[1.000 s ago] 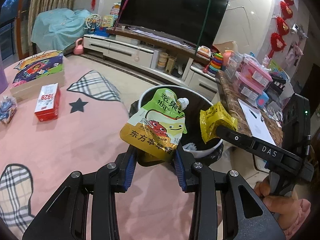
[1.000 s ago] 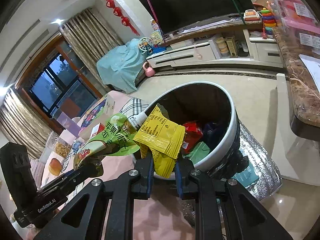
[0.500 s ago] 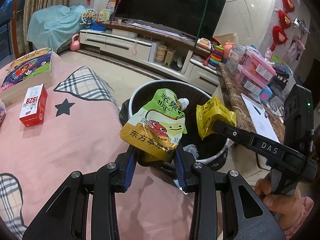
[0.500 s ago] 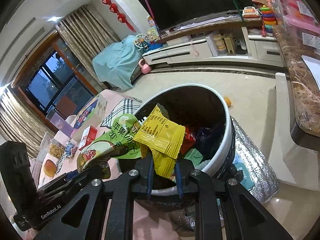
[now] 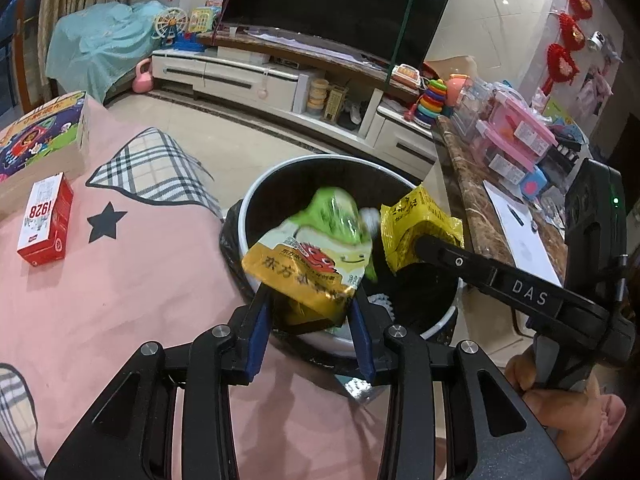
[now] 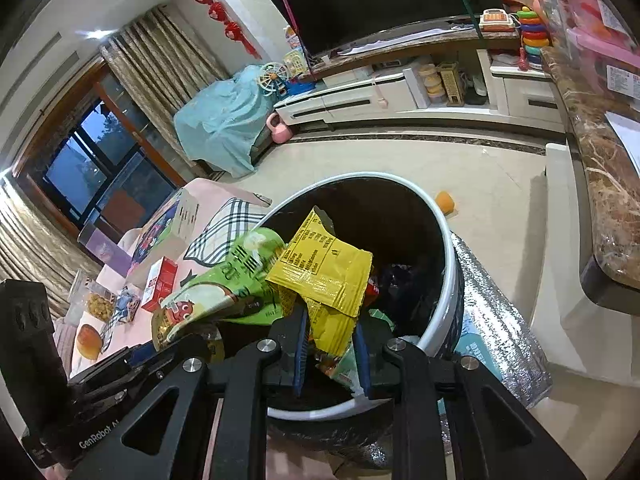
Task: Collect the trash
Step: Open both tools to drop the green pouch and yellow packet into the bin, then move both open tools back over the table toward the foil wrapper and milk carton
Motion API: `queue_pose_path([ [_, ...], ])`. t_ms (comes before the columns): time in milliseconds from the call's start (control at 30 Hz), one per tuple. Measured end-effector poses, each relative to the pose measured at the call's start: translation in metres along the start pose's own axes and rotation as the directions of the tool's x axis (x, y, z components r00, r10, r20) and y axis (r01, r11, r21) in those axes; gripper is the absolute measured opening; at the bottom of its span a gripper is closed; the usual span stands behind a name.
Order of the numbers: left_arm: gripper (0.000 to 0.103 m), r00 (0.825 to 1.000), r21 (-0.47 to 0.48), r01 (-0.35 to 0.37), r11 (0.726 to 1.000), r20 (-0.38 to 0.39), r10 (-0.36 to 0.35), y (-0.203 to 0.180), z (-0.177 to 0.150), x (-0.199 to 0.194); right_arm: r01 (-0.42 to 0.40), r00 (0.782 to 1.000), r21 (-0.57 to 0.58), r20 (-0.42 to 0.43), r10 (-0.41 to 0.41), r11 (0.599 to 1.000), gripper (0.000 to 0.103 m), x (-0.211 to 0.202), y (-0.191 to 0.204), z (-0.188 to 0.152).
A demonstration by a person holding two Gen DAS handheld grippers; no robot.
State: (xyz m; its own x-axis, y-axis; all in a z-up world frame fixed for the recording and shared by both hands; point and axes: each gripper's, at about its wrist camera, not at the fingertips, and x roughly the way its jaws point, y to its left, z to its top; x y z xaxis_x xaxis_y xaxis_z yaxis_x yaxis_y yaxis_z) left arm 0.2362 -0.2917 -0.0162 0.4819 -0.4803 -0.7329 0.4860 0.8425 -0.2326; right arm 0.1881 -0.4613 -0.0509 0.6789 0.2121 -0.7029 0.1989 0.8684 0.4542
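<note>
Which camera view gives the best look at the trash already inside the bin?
The right wrist view. It looks down into the bin, past the yellow wrapper, onto wrappers lying inside. In the left wrist view the green pouch hides most of the bin's dark inside; only something white shows there.

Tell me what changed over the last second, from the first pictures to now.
Both grippers moved forward until their loads hang over the open trash bin. The right gripper is opening its jaws around the yellow wrapper, which sits between them. The left gripper stays clamped on the green juice pouch, now tipping and blurred. The red box has not moved.
</note>
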Motion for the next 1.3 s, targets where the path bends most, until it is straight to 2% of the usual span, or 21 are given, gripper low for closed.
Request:
queue_pose_path([
  [33,0.036,1.0,-0.001,0.002,1.0,0.0,-0.002,0.0,0.0,0.0,0.0,1.0,0.005,-0.001,0.0,1.0,0.023,0.0,-0.001,0.001],
  [100,0.048,1.0,-0.006,-0.001,1.0,-0.004,0.001,0.0,-0.002,0.0,0.011,1.0,0.022,-0.002,-0.011,1.0,0.026,0.0,-0.004,0.004],
  [133,0.05,1.0,-0.01,-0.003,1.0,-0.002,0.003,0.001,-0.002,-0.001,0.012,1.0,0.025,-0.001,-0.012,1.0,0.031,0.0,-0.005,0.005],
  [233,0.052,1.0,-0.022,-0.004,1.0,0.006,0.004,0.005,-0.006,-0.006,0.016,1.0,0.028,0.009,-0.016,0.999,0.044,-0.002,-0.006,0.004],
  [367,0.058,1.0,-0.063,-0.011,0.998,0.016,0.012,0.019,-0.014,-0.013,0.015,1.0,0.034,0.016,-0.016,0.999,0.052,-0.004,-0.003,-0.001],
  [400,0.06,1.0,-0.075,-0.014,0.997,0.017,0.016,0.023,-0.016,-0.015,0.013,1.0,0.037,0.016,-0.013,0.999,0.057,-0.005,-0.003,-0.003],
  [600,0.061,0.998,-0.117,-0.053,0.992,0.022,0.056,0.046,-0.036,-0.03,0.011,1.0,0.027,0.022,-0.012,1.0,0.068,-0.007,0.01,-0.011],
  [800,0.064,0.992,-0.192,-0.102,0.976,0.053,0.114,0.076,-0.058,-0.055,-0.009,0.999,-0.012,0.042,0.01,1.0,0.075,-0.013,0.034,-0.018],
  [967,0.064,0.986,-0.258,-0.132,0.957,0.066,0.154,0.104,-0.075,-0.075,-0.037,0.998,-0.068,0.044,0.04,0.997,0.076,-0.015,0.062,-0.027],
  [1300,0.066,0.971,-0.336,-0.192,0.922,0.069,0.227,0.146,-0.105,-0.101,-0.113,0.994,-0.128,-0.026,0.11,0.985,0.081,0.0,0.116,-0.058],
])
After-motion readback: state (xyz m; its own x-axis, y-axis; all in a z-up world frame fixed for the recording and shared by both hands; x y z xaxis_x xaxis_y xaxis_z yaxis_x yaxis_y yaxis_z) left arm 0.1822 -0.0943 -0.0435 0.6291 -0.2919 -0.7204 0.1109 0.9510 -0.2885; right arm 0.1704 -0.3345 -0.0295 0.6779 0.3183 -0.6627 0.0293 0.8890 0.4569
